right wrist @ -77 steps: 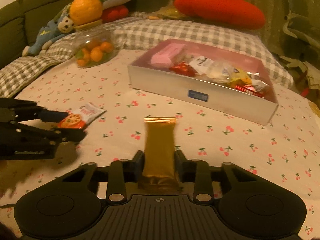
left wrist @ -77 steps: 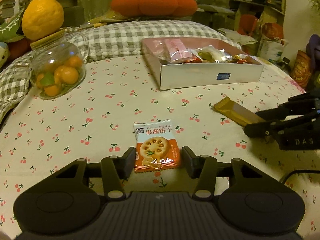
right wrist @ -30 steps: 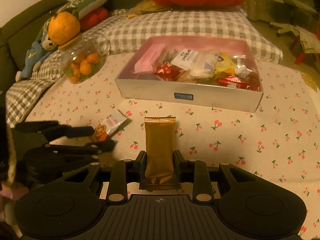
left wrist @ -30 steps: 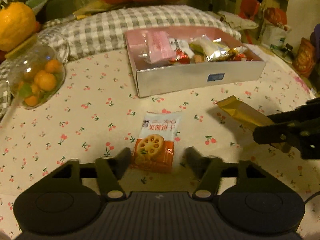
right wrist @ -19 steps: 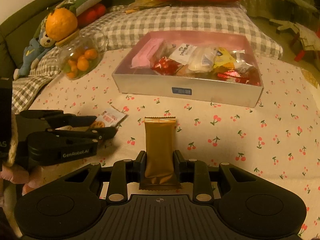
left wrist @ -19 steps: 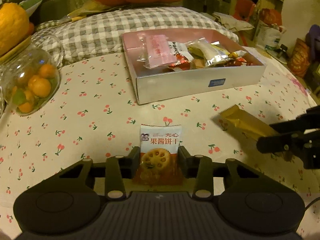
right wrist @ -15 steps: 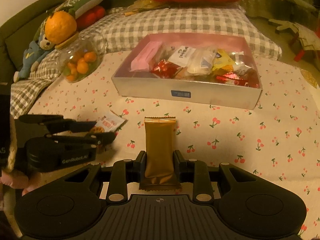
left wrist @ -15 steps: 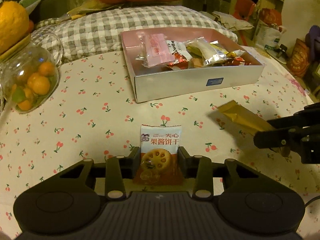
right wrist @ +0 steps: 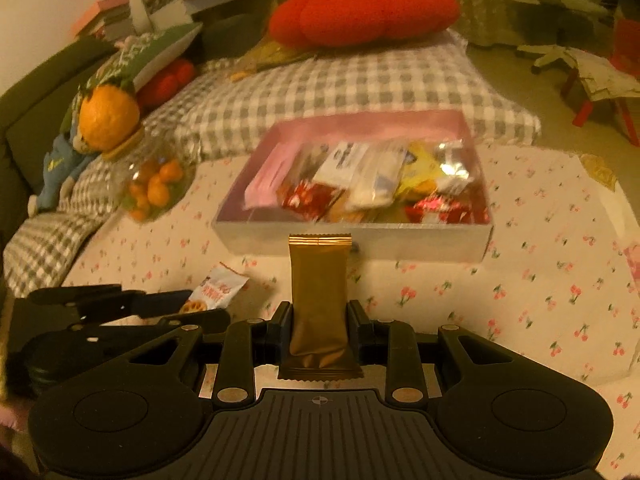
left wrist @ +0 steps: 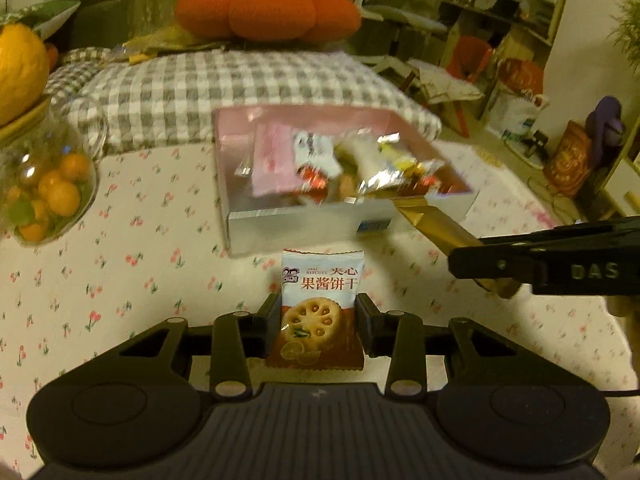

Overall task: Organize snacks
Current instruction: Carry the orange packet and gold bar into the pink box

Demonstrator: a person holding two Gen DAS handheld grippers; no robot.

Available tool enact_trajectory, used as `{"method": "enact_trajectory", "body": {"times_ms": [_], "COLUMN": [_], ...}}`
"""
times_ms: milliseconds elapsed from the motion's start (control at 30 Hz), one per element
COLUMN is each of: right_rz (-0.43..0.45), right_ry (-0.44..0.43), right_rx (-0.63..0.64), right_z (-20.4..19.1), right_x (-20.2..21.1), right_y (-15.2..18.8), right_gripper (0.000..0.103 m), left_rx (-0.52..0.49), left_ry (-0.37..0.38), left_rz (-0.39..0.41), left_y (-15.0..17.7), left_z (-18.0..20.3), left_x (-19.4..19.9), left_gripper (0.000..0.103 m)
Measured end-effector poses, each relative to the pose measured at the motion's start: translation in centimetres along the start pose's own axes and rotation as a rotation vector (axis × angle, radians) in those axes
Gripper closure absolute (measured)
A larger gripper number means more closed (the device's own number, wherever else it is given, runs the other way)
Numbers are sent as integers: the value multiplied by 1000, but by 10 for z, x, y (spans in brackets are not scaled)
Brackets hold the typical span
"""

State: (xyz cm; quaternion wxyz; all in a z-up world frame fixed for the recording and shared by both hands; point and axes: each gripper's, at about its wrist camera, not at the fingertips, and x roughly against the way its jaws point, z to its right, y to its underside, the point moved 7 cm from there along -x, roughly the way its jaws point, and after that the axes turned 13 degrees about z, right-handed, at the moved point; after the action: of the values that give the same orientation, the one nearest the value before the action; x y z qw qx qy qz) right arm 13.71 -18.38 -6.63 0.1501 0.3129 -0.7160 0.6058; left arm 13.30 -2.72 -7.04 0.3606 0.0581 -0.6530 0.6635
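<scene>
Two handheld grippers each carry a snack above a table [left wrist: 120, 280] spread with a cherry-print cloth. The left gripper [left wrist: 318, 320] is clamped on a jam biscuit packet [left wrist: 320, 304], white at the top and orange-red below, printed with a round lattice biscuit; the packet stands upright between the fingers, clear of the cloth. In the right wrist view the same packet [right wrist: 216, 292] shows at the tips of the left gripper [right wrist: 192, 304], low at the left.

The right gripper [right wrist: 320, 324] is closed on a plain gold snack bar [right wrist: 318, 304], gripped near its lower end with the crimped top edge pointing away from the camera. From the left wrist view the gold bar [left wrist: 436, 224] slants up to the left out of the right gripper [left wrist: 468, 260], its far tip overlapping the near right corner of the snack box [left wrist: 304, 224].

That box [right wrist: 360, 246], white outside and pink inside, sits on the table just beyond both held snacks. It is open and crowded with wrapped snacks: a pink packet [right wrist: 268, 176] at the left, red wrappers [right wrist: 308, 196] near the front wall, white and yellow packets towards the right.

To the left of the box stands a clear glass jar [right wrist: 152, 184] holding small oranges, topped by a large orange fruit [right wrist: 108, 116]. A grey checked cushion [right wrist: 340, 84] lies behind the box, with a red-orange pumpkin-shaped pillow [right wrist: 360, 12] on its far side.
</scene>
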Motion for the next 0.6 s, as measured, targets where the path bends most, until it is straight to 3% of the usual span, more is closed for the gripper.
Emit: {"method": "enact_trajectory", "body": {"times_ms": [133, 333, 600], "right_rz": [42, 91, 101], "right_ry": [-8, -3, -8], "right_rx": [-59, -148, -203], "right_z": [16, 50, 83], "right_x": [-4, -24, -59], "right_y": [-26, -58, -71], "right_gripper": [75, 75, 75], "left_rx": [-13, 52, 9], "left_ry": [0, -1, -43], "left_rz": [31, 66, 72], "left_y": [-19, -52, -77], "left_z": [4, 11, 29], "left_x": [-8, -36, -82], "left_gripper": [67, 67, 67]}}
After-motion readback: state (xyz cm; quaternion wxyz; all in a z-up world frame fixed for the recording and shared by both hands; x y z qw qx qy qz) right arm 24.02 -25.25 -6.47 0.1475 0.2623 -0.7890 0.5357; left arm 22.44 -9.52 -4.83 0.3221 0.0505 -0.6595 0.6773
